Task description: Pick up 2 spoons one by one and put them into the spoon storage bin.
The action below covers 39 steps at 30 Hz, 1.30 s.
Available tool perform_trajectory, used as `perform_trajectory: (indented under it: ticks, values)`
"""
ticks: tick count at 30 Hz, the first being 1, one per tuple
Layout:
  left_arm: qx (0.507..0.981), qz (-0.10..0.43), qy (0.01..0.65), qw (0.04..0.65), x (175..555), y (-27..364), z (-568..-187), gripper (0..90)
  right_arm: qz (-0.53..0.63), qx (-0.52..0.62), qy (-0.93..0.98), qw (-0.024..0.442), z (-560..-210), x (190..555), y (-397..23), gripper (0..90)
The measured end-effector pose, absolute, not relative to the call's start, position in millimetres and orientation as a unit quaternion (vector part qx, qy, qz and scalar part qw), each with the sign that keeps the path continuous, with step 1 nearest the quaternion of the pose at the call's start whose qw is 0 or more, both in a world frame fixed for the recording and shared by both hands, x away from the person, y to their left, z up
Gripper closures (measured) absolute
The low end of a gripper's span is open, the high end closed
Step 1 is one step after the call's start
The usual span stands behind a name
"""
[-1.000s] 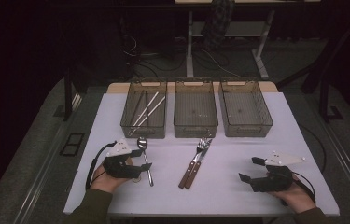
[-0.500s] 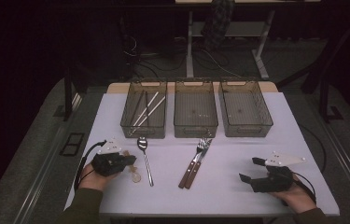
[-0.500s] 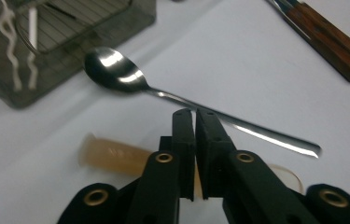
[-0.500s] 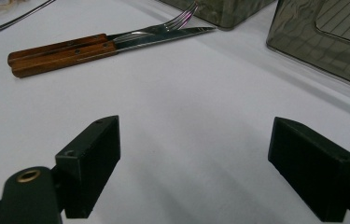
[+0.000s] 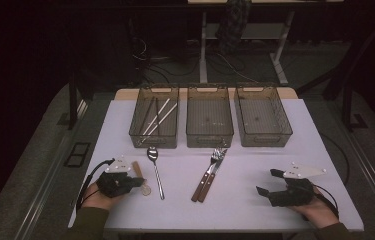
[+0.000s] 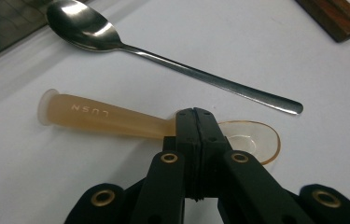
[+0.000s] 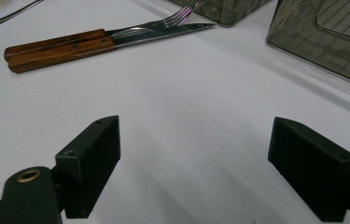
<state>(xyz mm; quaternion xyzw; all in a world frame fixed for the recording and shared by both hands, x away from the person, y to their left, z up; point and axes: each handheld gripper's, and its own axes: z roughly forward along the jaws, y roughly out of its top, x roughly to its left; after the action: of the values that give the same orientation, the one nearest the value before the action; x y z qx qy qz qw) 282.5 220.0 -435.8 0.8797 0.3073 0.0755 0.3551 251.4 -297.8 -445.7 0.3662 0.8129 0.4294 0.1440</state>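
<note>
Left jaws (image 6: 195, 122) just closed on amber spoon (image 6: 116, 117), not yet binned; right jaws (image 7: 210, 163) wide, empty; steel spoon (image 5: 155, 170), fork (image 5: 210, 172), knife (image 5: 206, 184) left on table (image 5: 255, 165)

A white table (image 5: 295, 120) stands on grey floor (image 5: 40, 165); beyond it the dark room perhaps holds a desk frame (image 5: 203, 45).

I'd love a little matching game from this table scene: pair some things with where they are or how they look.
Things:
1. translucent amber spoon
2. metal spoon
3. wooden-handled fork and knife
4. right hand-held gripper

States:
A. jaws wide apart, nothing between them
B. lying side by side mid-table
C. pinched at its neck by the left hand-held gripper
D. lying loose, bowl toward the left bin

Pairs: 1-C, 2-D, 3-B, 4-A
</note>
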Motion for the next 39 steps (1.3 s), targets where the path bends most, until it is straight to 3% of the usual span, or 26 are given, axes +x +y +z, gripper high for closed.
perform_trajectory:
  ticks: [39]
  values:
    - [0.880, 0.099, 0.298, 0.357, 312.8, 188.2, -442.6, 89.0, 0.427, 0.368, 0.814, 0.144, -446.7, 251.5, -297.1, 16.6]
